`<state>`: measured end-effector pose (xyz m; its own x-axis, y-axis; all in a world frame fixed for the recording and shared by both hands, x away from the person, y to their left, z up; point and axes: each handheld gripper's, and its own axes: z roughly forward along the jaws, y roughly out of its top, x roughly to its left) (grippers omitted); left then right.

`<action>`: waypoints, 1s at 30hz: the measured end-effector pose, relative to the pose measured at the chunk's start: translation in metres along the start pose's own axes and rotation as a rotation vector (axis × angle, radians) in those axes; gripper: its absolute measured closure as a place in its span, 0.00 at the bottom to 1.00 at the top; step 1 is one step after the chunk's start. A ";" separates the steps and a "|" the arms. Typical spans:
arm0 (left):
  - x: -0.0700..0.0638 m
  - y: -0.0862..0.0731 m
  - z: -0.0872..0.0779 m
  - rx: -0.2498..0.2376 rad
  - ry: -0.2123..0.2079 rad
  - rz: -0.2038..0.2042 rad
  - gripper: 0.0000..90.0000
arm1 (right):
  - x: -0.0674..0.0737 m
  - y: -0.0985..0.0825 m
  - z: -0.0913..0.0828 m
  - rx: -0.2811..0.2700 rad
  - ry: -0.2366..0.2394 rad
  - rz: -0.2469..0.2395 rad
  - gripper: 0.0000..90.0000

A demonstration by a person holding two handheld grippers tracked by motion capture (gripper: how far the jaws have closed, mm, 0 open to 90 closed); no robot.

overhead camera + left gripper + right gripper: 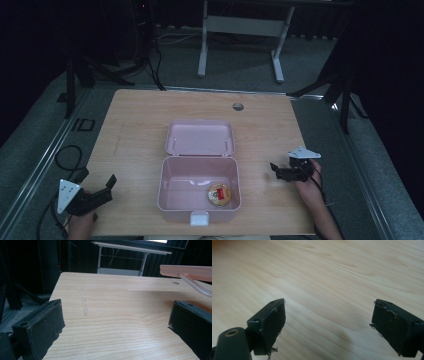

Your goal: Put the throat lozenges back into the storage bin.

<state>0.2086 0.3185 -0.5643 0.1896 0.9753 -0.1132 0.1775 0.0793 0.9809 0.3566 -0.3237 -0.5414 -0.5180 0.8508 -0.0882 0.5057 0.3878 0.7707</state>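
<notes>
Dark curtains and a white-legged desk frame stood behind a pale wooden table (135, 125). On it sat an open pink box (198, 192), lid (200, 136) back, holding a small round tin (220, 194) with a red-and-gold label too small to read. Right of the left gripper (102, 187) and left of the right gripper (282, 171), it lay between them. Both had jaws spread wide, gripping nothing. No step seemed begun; closing the lid or lifting the tin looked likeliest.
</notes>
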 end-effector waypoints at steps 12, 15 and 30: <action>0.000 0.000 0.000 0.000 -0.002 0.001 0.00 | -0.025 -0.024 -0.010 -0.066 -0.119 0.160 0.13; 0.000 0.000 0.000 0.000 -0.002 0.001 0.00 | -0.028 -0.025 -0.012 -0.075 -0.141 0.177 0.13; 0.000 0.000 0.000 -0.002 -0.003 -0.002 0.00 | -0.033 -0.028 -0.015 -0.116 -0.222 0.228 0.13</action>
<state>0.2083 0.3189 -0.5644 0.1920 0.9746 -0.1155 0.1758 0.0816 0.9810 0.3494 -0.3675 -0.5505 -0.2315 0.9723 -0.0309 0.5026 0.1467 0.8520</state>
